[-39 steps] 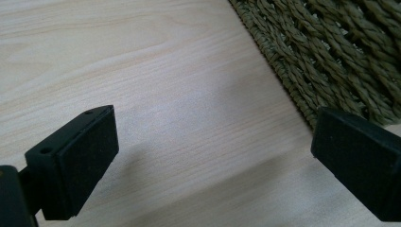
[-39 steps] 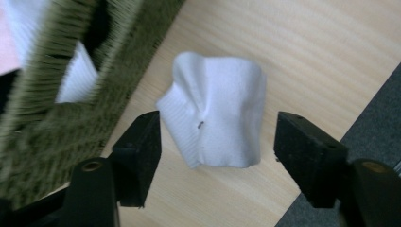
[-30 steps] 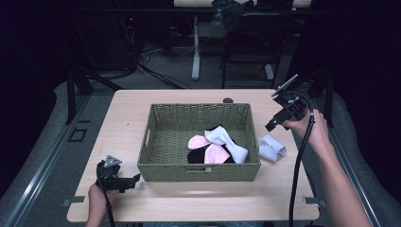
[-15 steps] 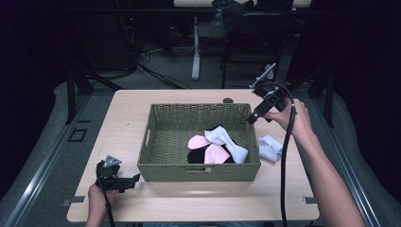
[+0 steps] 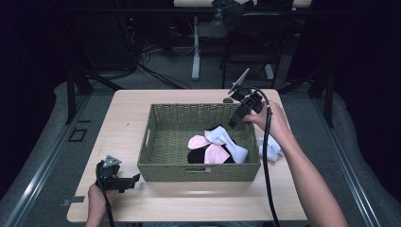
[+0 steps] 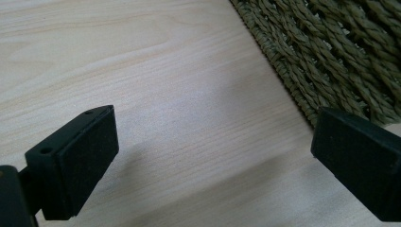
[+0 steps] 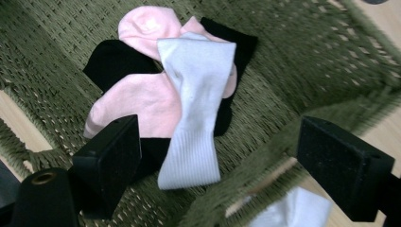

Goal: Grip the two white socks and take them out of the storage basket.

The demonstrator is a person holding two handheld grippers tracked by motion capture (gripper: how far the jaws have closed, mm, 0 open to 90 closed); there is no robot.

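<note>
A green woven basket point(image 5: 165, 142) stands mid-table and holds pink socks point(image 5: 208, 150), black socks point(image 5: 195, 156) and a white sock point(image 5: 226, 140). In the right gripper view the white sock point(image 7: 196, 109) lies across the pink socks point(image 7: 137, 99) and black ones point(image 7: 111, 61). My right gripper point(image 5: 235, 122) hangs open over the basket's right far part, nothing between its jaws. Another white sock point(image 5: 270, 148) lies on the table right of the basket, also seen as the white sock point(image 7: 291, 212) low in the right gripper view. My left gripper point(image 5: 133, 178) rests open near the basket's front left corner point(image 6: 331, 52).
The light wooden table point(image 5: 118, 118) has bare room left of and in front of the basket. A small dark round thing point(image 5: 229, 100) sits at the table's far edge. Chairs and desk legs point(image 5: 196, 47) stand in the dark beyond.
My right gripper has moved left from over the table's right side to above the basket's right far part. The left gripper has stayed put.
</note>
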